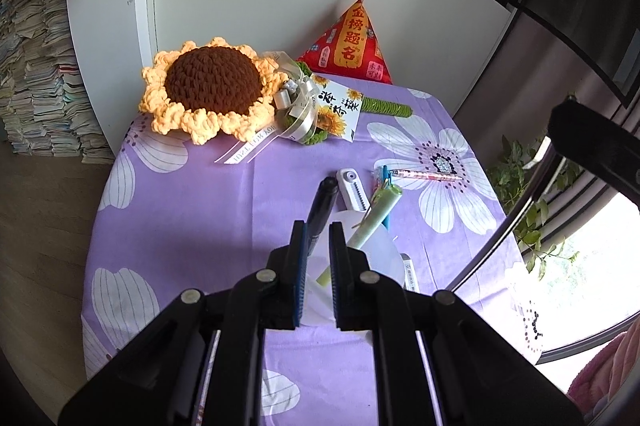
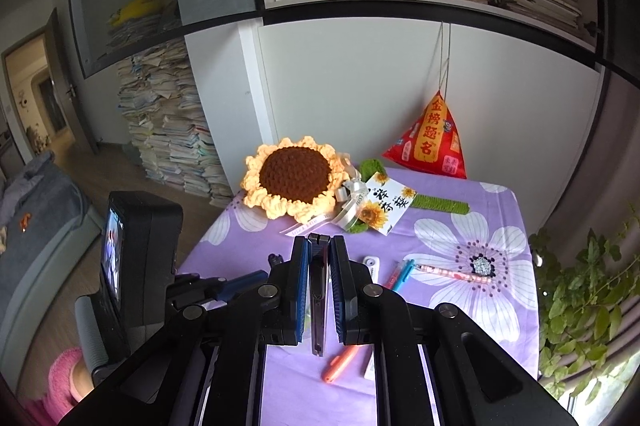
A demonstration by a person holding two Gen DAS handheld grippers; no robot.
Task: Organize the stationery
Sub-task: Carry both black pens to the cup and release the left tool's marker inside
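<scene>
Bright window daylight, fisheye-warped edges

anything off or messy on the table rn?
Nothing spilled or damaged. Stationery is just loose: pink pen, white correction tape and orange pen lie scattered at odd angles on the purple cloth.

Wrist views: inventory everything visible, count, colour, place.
tablecloth: 1, purple floral, over table
crochet sunflower: 1, yellow-brown, far side
pouch: 1, red, against wall
correction tape: 1, white, centre
pink pen: 1, pink, right of tape
green pen: 1, green, beside tape
orange pen: 1, orange, near edge
paper stacks: many, mixed, floor left
plant: 1, green, right
left hand-held gripper: 1, black, shut on black marker
right hand-held gripper: 1, black, shut on dark slim tool
</scene>
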